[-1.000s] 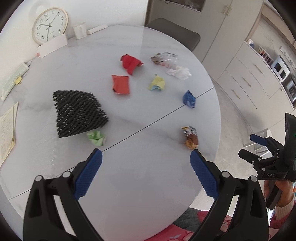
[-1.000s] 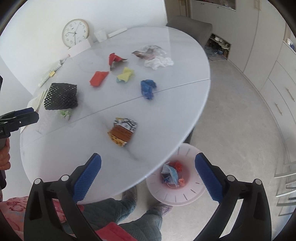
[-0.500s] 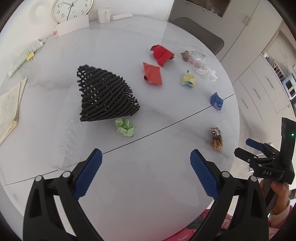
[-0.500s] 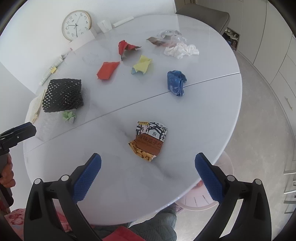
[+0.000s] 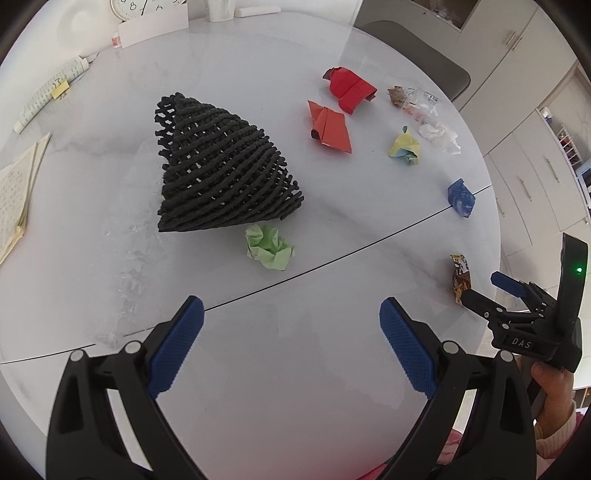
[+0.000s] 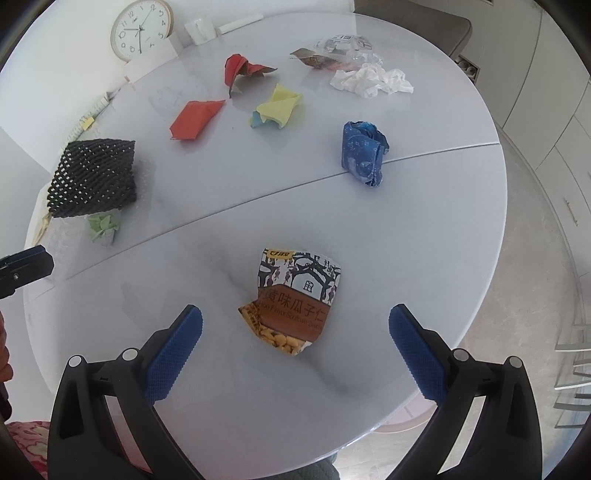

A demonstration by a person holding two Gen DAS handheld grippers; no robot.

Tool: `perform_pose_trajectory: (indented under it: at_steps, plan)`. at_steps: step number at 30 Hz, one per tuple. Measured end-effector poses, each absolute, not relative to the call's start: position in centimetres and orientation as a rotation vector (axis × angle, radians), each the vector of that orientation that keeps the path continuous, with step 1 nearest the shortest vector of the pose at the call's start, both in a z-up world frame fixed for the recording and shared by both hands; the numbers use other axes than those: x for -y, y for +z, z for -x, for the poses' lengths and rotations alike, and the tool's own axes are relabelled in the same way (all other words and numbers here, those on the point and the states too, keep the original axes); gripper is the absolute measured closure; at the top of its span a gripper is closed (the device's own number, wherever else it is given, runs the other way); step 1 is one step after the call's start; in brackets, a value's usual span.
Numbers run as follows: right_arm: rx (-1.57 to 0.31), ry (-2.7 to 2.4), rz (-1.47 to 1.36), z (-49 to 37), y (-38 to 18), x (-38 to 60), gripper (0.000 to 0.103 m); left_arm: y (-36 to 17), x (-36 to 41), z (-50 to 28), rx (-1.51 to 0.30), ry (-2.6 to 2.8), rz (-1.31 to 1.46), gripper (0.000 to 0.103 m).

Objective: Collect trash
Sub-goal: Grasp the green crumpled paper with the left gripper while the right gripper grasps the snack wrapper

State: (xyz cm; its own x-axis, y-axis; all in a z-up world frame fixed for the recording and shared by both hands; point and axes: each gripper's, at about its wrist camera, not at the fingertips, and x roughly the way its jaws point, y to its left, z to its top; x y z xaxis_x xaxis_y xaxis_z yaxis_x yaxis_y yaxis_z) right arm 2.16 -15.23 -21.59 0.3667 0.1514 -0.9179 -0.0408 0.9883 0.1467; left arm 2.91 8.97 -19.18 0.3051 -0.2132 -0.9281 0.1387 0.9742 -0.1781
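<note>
Both claws gape above bare tabletop [image 6: 424, 229], snack packet [image 6: 295, 299] near the edge.

Everything is lying on the round table [image 6: 424, 229], placed here relative to its seam [image 6: 295, 184]. On the near side, the snack packet [image 6: 295, 299] is lying alone. Just beyond the seam, the foam net [image 6: 92, 173] is sitting at the left with a crumpled wad [image 6: 103, 227] before it, and a wrapper [image 6: 364, 153] at the right. The clock [image 6: 142, 29] is standing farthest back.
</note>
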Motion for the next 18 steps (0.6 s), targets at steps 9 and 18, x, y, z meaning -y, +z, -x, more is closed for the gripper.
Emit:
perform_pose_trajectory:
  at_steps: [9,18]
  plan:
    - [-1.253,0.139,0.026,-3.0,-23.0,14.0,0.05,-21.9,-8.9,-4.5,-1.3,-0.189,0.094,0.011]
    - [-1.265,0.18,-0.017,-4.1,-22.9,15.1,0.073,-23.7,-9.0,-6.3,-1.333,-0.118,0.098,0.011]
